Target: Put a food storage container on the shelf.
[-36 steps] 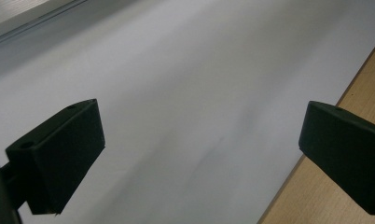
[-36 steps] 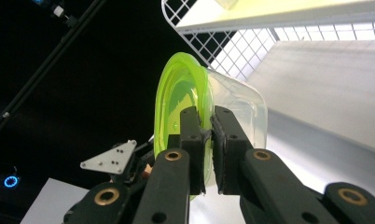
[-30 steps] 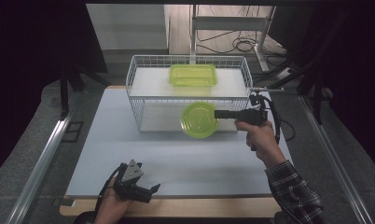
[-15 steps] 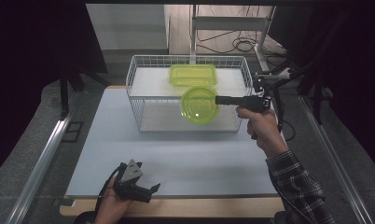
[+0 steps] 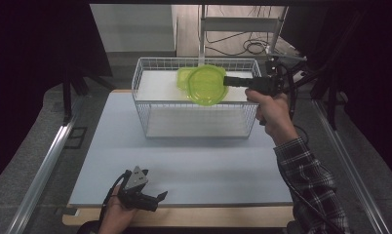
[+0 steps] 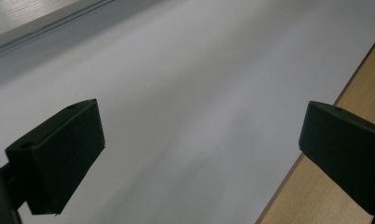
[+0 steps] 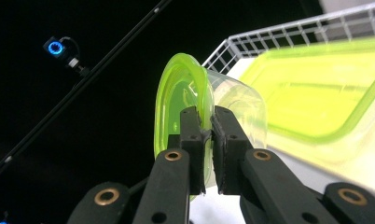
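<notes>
Pinching the round green lid [image 7: 181,100] by its rim w/ my right hand-held gripper [image 7: 208,140], jaws closed tight on it, above the wire basket [image 5: 145,97]. Feels light, thin, bendy, slick plastic, so rim grip's best. Count: 1 round lid, 1 rectangular green container [image 7: 316,88] in the basket, 1 basket. Left hand-held gripper [image 6: 199,140] spread wide, holding nothing, near the worktop [image 5: 208,161] edge.

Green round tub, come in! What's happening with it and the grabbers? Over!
Right gripper shut on round tub, held tilted above wire basket. Left gripper open, low by table edge. Rectangular green container beneath the tub.
</notes>
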A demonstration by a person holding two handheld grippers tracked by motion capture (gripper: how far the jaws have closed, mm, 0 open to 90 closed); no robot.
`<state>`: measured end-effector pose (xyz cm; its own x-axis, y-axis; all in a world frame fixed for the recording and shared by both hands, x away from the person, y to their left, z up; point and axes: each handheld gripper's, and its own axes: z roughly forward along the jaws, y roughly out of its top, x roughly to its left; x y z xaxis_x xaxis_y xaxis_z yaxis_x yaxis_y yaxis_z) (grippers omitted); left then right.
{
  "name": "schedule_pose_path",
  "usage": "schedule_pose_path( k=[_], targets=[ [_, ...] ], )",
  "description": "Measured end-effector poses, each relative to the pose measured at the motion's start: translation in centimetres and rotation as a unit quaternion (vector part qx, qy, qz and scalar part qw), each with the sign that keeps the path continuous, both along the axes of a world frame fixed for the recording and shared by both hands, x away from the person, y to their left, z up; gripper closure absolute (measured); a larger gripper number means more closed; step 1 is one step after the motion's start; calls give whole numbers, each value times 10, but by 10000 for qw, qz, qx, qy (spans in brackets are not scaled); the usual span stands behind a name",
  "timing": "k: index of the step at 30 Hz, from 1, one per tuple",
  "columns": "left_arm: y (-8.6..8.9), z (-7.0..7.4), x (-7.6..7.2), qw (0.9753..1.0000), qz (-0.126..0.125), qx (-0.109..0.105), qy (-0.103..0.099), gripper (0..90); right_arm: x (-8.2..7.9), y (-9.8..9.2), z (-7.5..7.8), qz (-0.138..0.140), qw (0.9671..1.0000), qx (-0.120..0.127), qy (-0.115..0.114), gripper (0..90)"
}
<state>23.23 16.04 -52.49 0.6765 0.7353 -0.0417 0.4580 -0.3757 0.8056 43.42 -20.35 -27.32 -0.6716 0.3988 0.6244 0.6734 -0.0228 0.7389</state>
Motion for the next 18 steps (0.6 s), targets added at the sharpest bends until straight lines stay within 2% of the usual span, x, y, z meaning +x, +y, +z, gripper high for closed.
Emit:
schedule_pose_path(
  k=[9,18],
  targets=[
    [0,0,0,10000,-15,-27,10,0,22,12,13,-315,9995,-43,-33,835],
    [-1,-1,-1,10000,-51,-10,36,1,43,26,11,-494,9987,-95,77,833]
  ],
)
